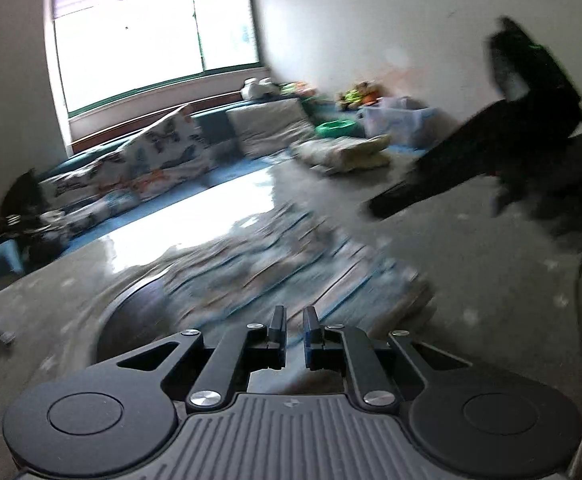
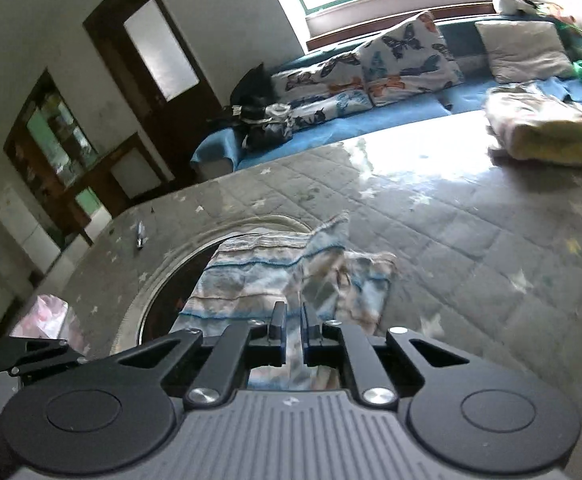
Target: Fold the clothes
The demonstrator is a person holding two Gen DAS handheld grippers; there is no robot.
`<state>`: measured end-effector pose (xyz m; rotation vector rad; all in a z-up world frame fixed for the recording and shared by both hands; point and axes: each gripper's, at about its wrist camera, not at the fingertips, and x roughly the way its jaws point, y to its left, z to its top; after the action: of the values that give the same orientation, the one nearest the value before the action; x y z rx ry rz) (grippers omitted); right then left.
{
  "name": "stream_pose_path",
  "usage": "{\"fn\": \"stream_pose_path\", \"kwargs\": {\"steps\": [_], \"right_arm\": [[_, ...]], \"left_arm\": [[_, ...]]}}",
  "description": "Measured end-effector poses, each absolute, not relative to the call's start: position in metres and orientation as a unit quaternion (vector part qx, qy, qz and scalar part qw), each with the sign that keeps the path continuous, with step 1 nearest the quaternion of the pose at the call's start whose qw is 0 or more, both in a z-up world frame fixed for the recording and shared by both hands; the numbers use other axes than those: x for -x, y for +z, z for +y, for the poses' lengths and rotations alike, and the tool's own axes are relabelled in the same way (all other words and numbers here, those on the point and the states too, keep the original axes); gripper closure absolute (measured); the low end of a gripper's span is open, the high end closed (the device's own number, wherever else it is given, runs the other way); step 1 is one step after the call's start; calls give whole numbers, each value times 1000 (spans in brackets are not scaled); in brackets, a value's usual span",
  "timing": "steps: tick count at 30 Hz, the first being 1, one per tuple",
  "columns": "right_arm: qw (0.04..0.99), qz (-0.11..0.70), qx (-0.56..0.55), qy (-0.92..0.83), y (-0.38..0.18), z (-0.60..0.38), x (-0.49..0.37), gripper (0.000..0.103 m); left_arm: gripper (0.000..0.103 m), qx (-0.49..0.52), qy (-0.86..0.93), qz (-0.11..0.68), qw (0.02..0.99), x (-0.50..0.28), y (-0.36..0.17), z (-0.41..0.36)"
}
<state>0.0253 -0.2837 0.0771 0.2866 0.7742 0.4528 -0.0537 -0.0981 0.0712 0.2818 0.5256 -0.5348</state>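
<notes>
Cloth [image 2: 291,280], striped blue and tan, lies bunched on the grey quilted bed [image 2: 471,240], half over a round dark opening, just ahead of both claws. Left claw [image 1: 294,326] and right claw [image 2: 293,322] both have their jaws nearly together with nothing between them. Risk, as I judge it: the near edge droops into that opening, so a pinch there may catch only one layer and drag the bundle crooked, or tip it into the hole. The folded pile [image 2: 543,132] farther back lies well apart, so it is safe
</notes>
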Motion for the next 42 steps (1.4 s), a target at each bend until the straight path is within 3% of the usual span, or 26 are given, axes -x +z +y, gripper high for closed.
{"fn": "stream_pose_path", "kwargs": {"steps": [11,27,34,42], "right_arm": [[885,392,-94,231,67,-268,-76,95],[880,418,-73,214,32,-256,-111,100],[890,391,-55,230,58,-247,-114,96],[878,422,-55,219,37,-242,-127,92]], "left_arm": [[93,-158,-358,281,876,18,40,-169],[95,-192,-404,283,848,29,15,-188],[92,-176,-407,275,853,34,27,-170],[92,-141,-395,255,871,29,61,-124]]}}
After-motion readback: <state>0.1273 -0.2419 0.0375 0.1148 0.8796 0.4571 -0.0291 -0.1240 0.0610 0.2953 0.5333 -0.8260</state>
